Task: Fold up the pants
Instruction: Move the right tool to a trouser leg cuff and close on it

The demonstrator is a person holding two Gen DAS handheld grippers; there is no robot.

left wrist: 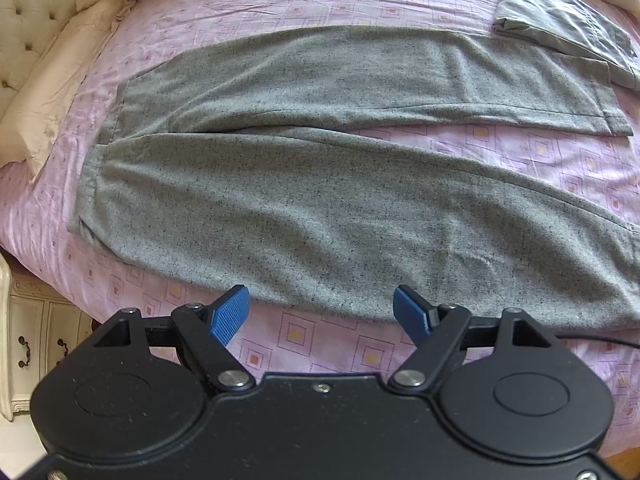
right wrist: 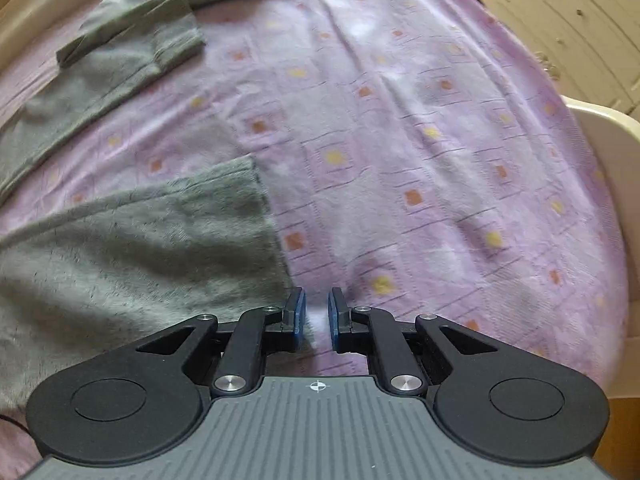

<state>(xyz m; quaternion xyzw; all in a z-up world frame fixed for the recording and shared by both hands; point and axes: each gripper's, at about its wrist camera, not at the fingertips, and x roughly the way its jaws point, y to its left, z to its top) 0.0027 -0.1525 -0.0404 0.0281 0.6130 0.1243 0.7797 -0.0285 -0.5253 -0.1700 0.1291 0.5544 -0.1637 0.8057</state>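
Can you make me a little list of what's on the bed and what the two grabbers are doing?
bed cover: pink sheet with little squares
pants: grey pants spread flat, not folded yet, legs apart
other clothes: folded grey-green garment at the far corner
pillows: cream pillow by the headboard
left gripper: jaws wide open, holding nothing, by the near edge of the pants
right gripper: jaws nearly together, nothing between them, beside the leg end

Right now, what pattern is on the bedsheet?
Pink bedsheet with small yellow and orange squares; clearest in the right wrist view.
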